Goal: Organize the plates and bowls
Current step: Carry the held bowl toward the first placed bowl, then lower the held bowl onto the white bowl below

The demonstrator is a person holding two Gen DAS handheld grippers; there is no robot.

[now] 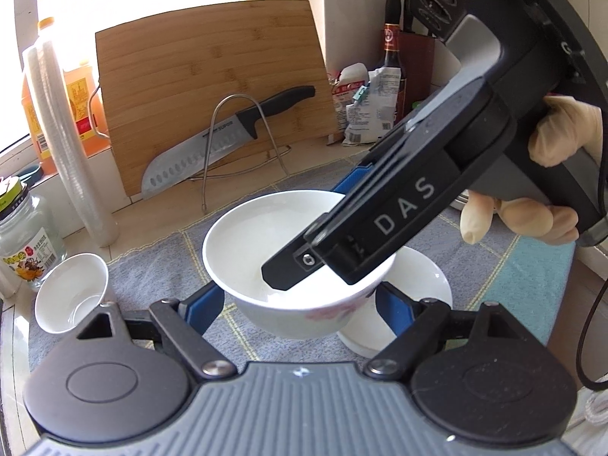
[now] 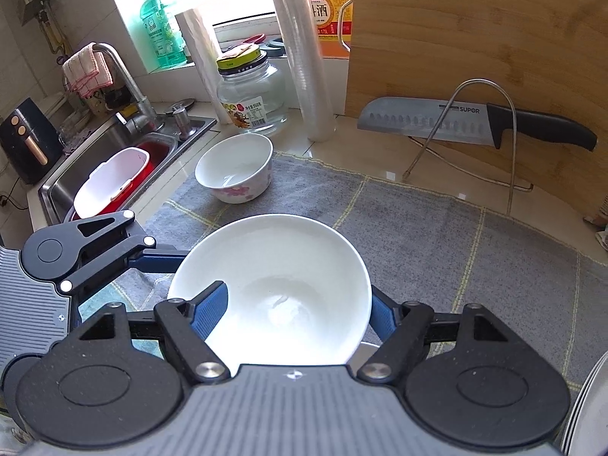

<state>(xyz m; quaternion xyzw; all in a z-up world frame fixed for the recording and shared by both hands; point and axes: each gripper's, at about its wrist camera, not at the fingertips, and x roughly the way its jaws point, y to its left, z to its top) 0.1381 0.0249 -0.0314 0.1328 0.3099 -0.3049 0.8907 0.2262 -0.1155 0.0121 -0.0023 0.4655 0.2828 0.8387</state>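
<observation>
A white bowl (image 1: pixel 243 250) with a pink flower print hangs between both grippers. My left gripper (image 1: pixel 300 306) is shut on it, blue pads (image 1: pixel 207 304) pressing its lower sides from outside. My right gripper (image 2: pixel 296 313) is shut on the same bowl (image 2: pixel 273 262), one finger (image 2: pixel 211 311) inside and the other outside the rim. In the left wrist view that inner finger (image 1: pixel 288 269) reaches in from the upper right. The bowl sits just over a second white bowl (image 1: pixel 414 285). A smaller flowered bowl (image 2: pixel 235 171) stands apart on the grey cloth (image 2: pixel 437 235).
A knife (image 2: pixel 456 121) rests on a wire stand against a wooden cutting board (image 2: pixel 475 38). A glass jar (image 2: pixel 250 95) and a clear roll (image 2: pixel 304 57) stand at the back. The sink (image 2: pixel 95 163) with a red-and-white basin lies to the left. Plate edges (image 2: pixel 585 410) show at the right.
</observation>
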